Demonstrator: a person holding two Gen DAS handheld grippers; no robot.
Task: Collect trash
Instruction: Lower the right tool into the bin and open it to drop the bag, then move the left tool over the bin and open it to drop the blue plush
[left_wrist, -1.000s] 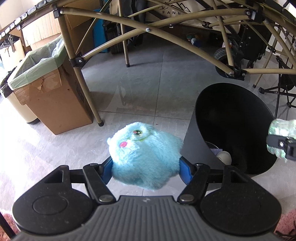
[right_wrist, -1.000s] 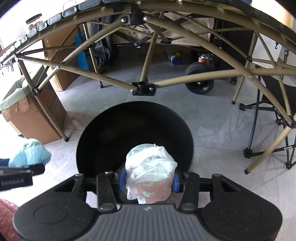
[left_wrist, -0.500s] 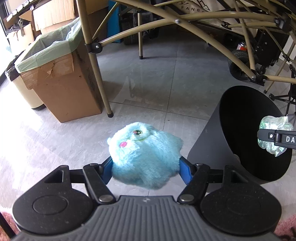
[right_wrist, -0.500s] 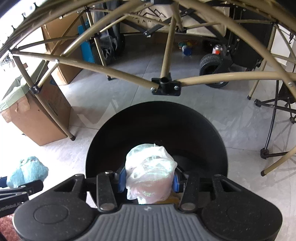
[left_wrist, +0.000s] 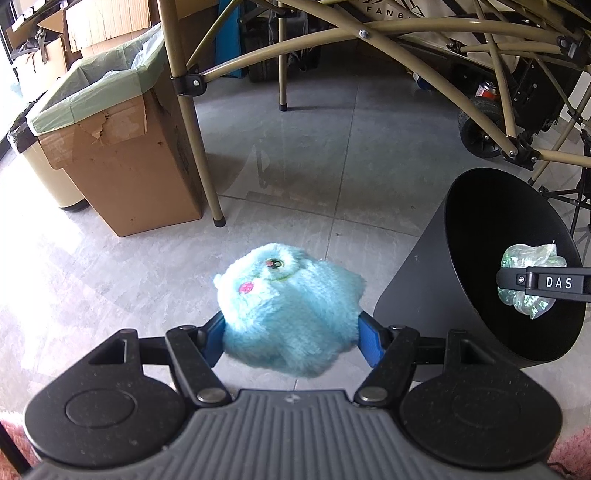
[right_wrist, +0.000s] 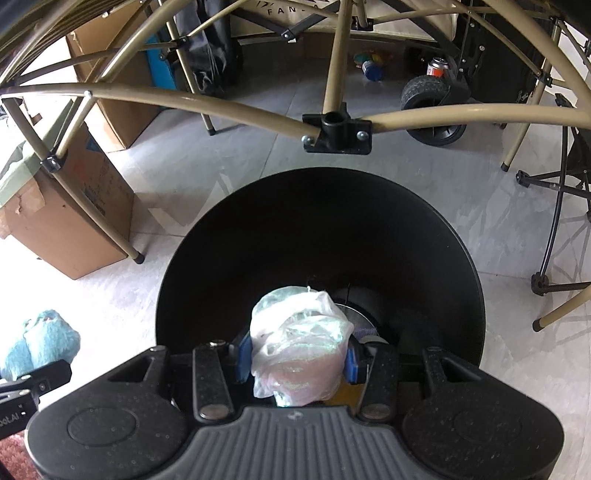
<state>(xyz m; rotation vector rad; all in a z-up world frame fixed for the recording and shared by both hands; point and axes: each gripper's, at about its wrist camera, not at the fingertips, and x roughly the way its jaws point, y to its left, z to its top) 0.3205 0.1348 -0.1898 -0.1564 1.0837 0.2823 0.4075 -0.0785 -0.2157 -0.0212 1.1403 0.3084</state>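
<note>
Spanning the top of both wrist views, I see the tan tubular frame (right_wrist: 229, 107) of a folding table, with its black joint bracket (right_wrist: 337, 133) just beyond the far rim of the bin. Below it lies the grey tiled floor (left_wrist: 295, 155). On the left stands a cardboard box (left_wrist: 122, 162) lined with a pale green bag (left_wrist: 99, 85), one frame leg planted just beside its corner; a cream bin (left_wrist: 51, 181) sits against its far side. A black wheel (right_wrist: 432, 107) rests on the floor in the background.

The black trash bin (right_wrist: 321, 236) is the task's receptacle: round, open-topped, wider at the mouth, standing on the floor directly ahead of my right gripper (right_wrist: 297, 360). Some pale items lie at its bottom, too dark to identify.

My left gripper (left_wrist: 291, 328) is clamped on a light blue plush toy (left_wrist: 291, 310), blue pads pressing its sides; the toy's eye and pink cheek face up. It hangs above the floor, just left of the bin and outside its rim.

My right gripper is clamped on a crumpled iridescent plastic bag (right_wrist: 299, 358), held over the bin's open mouth near its front rim. In the left wrist view the same bag (left_wrist: 532, 280) shows against the bin's dark interior.
</note>
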